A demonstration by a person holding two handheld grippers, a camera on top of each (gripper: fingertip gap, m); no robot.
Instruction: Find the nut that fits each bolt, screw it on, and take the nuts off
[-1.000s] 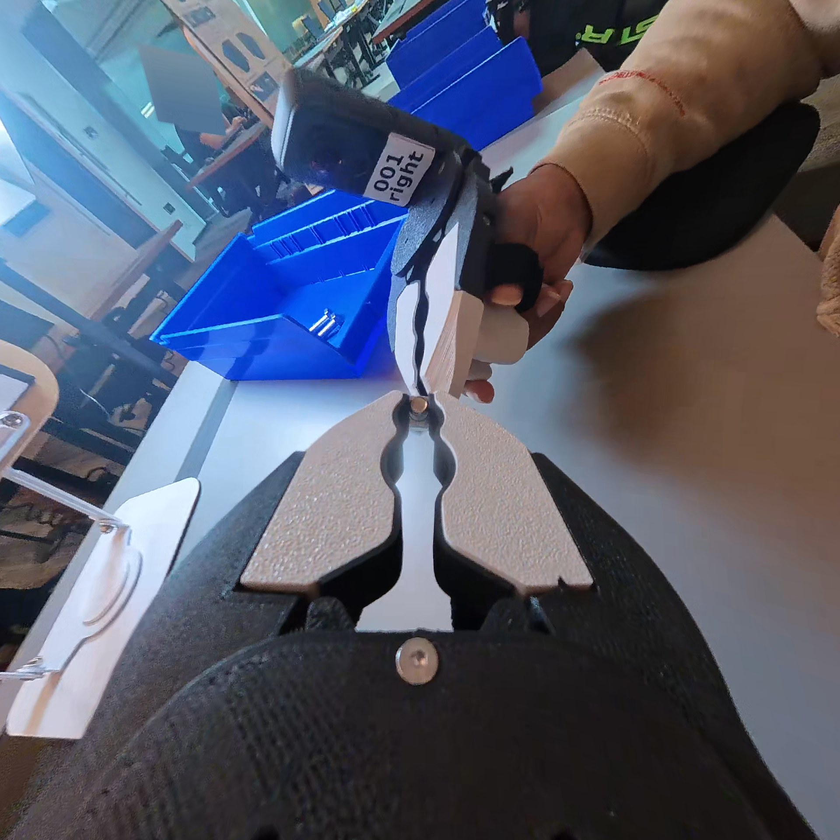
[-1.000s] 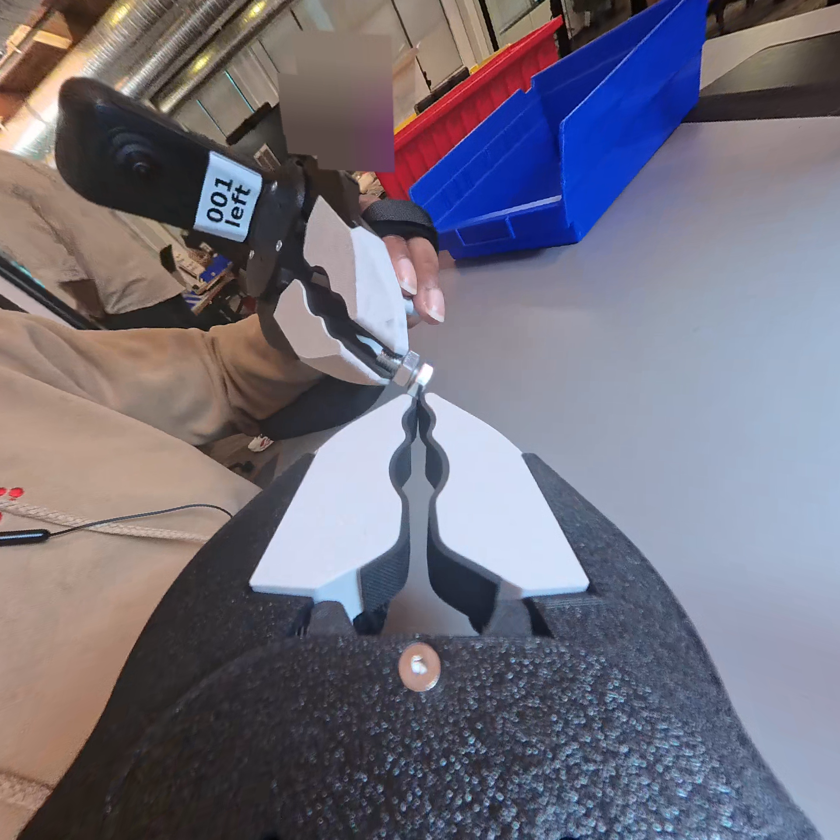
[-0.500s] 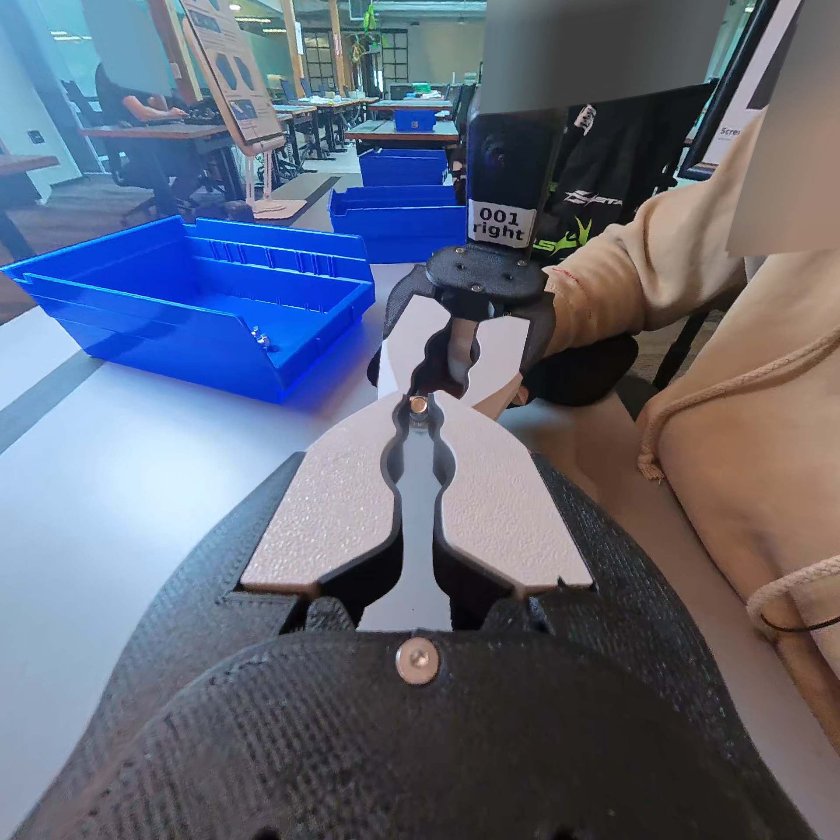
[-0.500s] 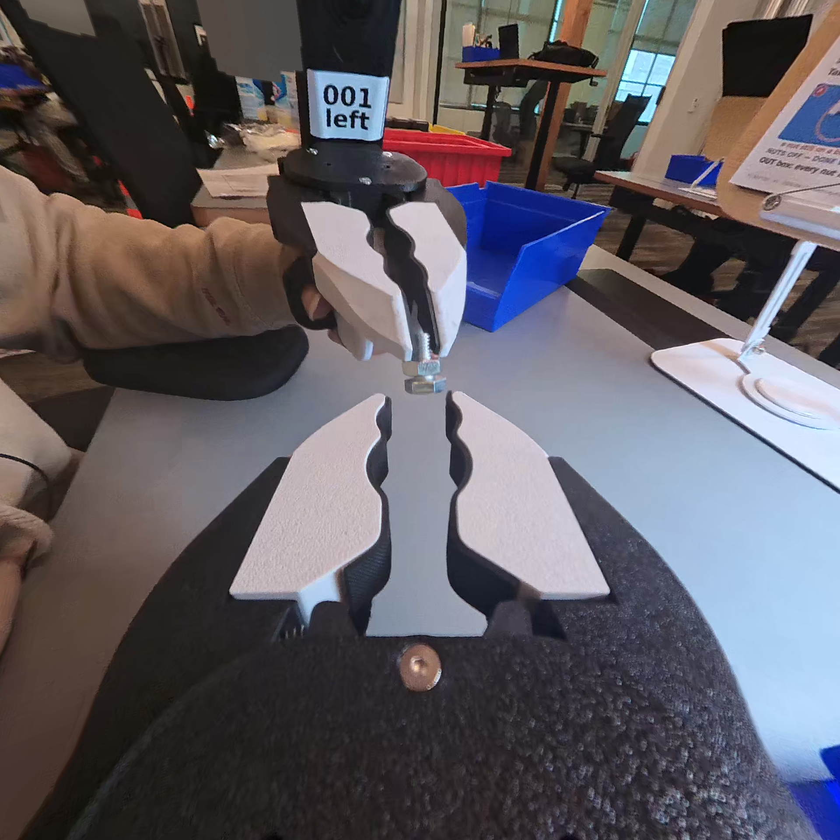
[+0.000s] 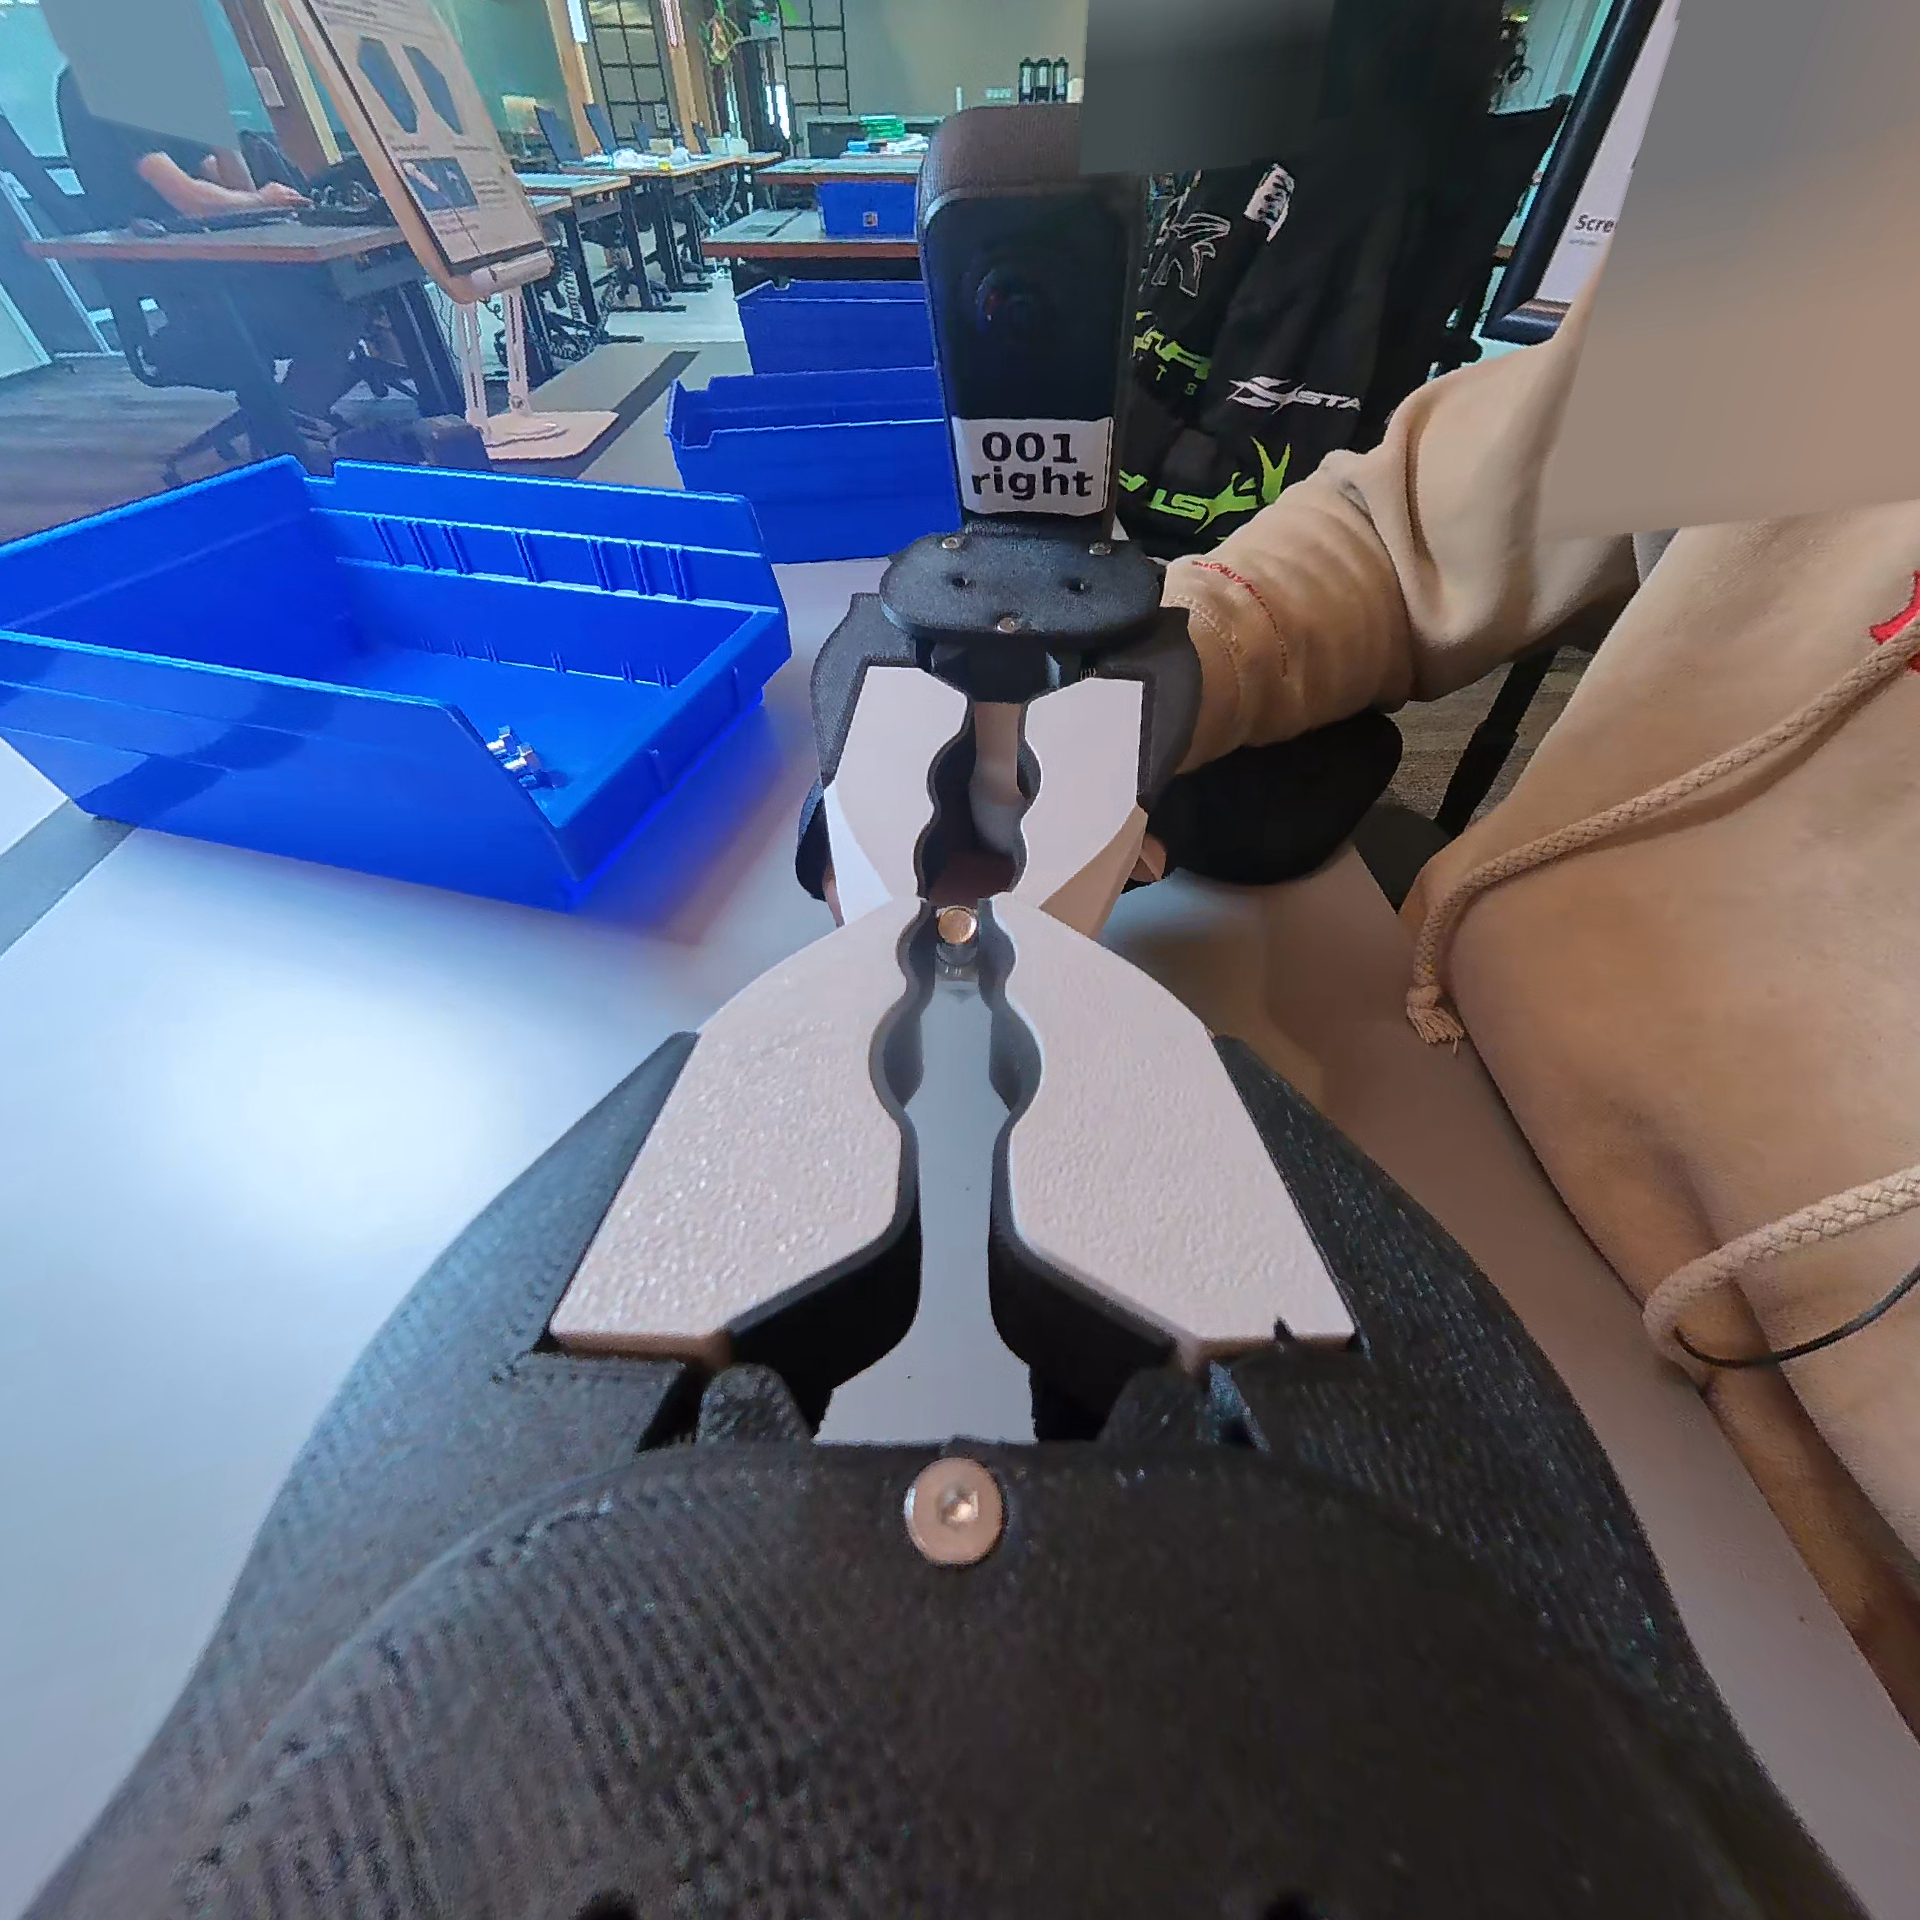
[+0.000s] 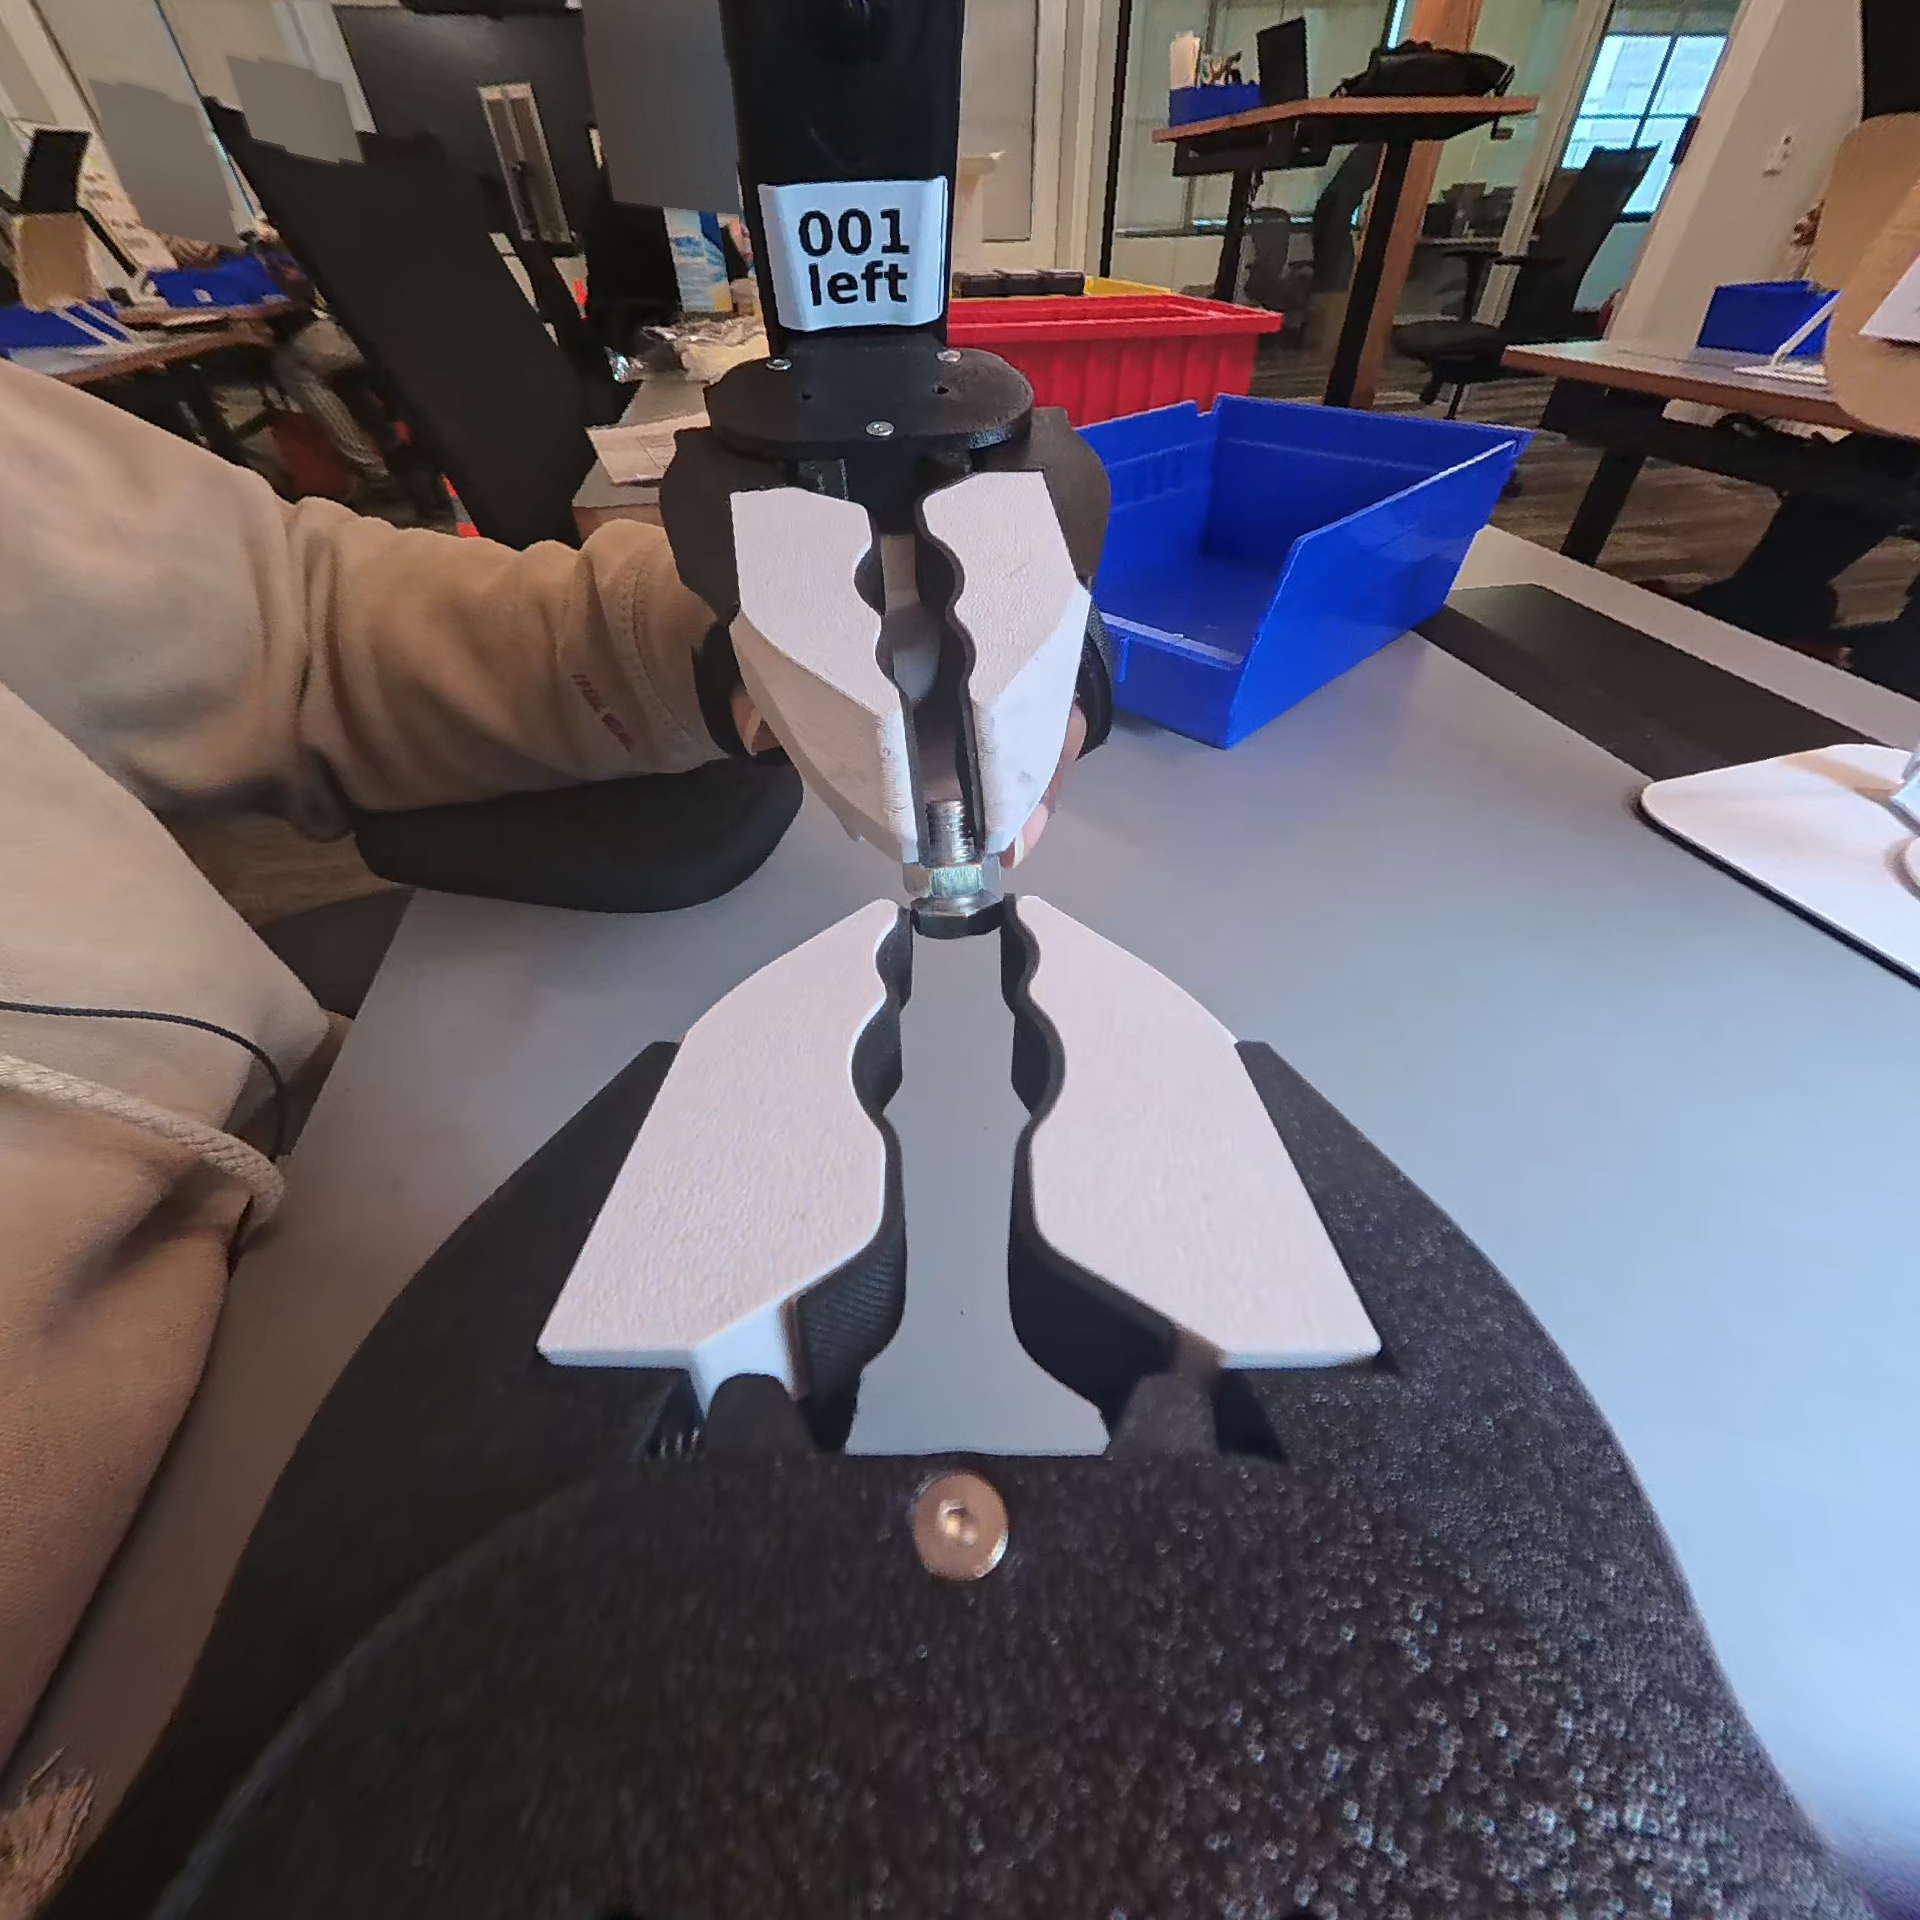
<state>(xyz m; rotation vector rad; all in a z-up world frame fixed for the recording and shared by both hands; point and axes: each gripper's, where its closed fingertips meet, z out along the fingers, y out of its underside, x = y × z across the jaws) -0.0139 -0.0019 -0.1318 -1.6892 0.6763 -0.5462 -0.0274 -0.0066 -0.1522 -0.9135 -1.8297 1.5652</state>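
My left gripper (image 5: 956, 940) is shut on a silver bolt (image 5: 956, 925), gripping its threaded shaft (image 6: 948, 826). It also shows in the right wrist view (image 6: 951, 862), pointing toward the camera. A silver hex nut (image 6: 956, 881) sits on the bolt just past those fingertips. A darker hex piece (image 6: 951, 920) at the bolt's end lies between the tips of my right gripper (image 6: 953, 923), whose fingers stand narrowly closed against both its sides. In the left wrist view the right gripper (image 5: 971, 894) faces mine tip to tip above the grey table (image 5: 312, 1091).
A blue bin (image 5: 416, 675) with bolts (image 5: 514, 753) inside stands at the left, with a second blue bin (image 5: 810, 447) behind. Another blue bin (image 6: 1299, 582), a red bin (image 6: 1112, 332) and a white stand base (image 6: 1787, 821) show in the right wrist view. The person's beige hoodie (image 5: 1714, 987) is close. Left and right tips are no more than a few centimetres apart.
Both grippers swung round to face each other head-on. My right gripper opened half a second ago and has now narrowed around the hex piece. The left stayed shut on the bolt.
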